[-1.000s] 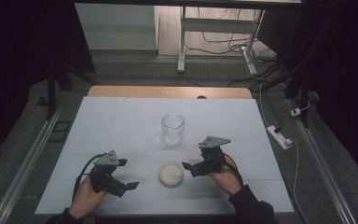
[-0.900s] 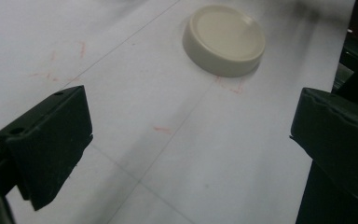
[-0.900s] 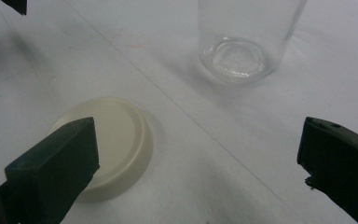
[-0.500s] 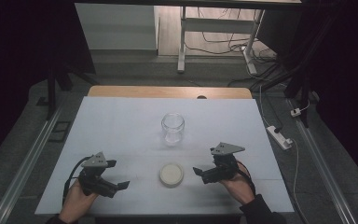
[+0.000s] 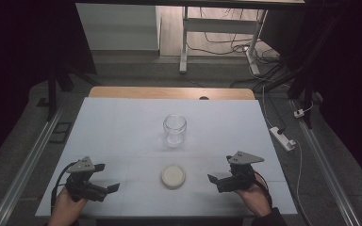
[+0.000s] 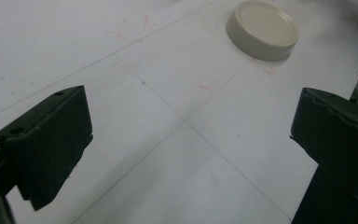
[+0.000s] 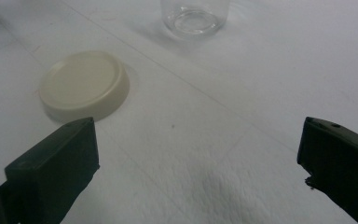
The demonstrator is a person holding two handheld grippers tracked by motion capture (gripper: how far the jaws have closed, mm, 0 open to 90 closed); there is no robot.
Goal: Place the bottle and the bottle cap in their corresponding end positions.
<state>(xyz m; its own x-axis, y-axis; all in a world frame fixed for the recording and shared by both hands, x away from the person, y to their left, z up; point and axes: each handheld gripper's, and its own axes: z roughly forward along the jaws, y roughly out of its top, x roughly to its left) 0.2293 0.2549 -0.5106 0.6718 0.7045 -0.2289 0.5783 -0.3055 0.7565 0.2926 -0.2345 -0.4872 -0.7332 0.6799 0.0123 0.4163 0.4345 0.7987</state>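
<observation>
Cream lid (image 5: 173, 175) lies flat on the white table (image 5: 122, 127), near the front edge, roughly midway btw the two grippers and touching neither. Left gripper (image 5: 104, 189) sits at the front-left w/ jaws spread wide, nothing btw them; lid is well off to its right. In the left gripper view the lid (image 6: 262, 29) shows up ahead & toward the right jaw, apart from both jaws, bare table in the gap. Right gripper (image 5: 215, 182) at front-right, jaws also wide apart & empty, pointing toward the lid, which lies near, just to its left. In the right gripper view the lid (image 7: 85, 85) sits just beyond the left jaw, outside the gap, not touching. Clear glass jar (image 5: 175, 129) stands upright & open-topped behind the lid, toward table centre, apart from it; its base (image 7: 195, 17) shows at the top of the right gripper view
</observation>
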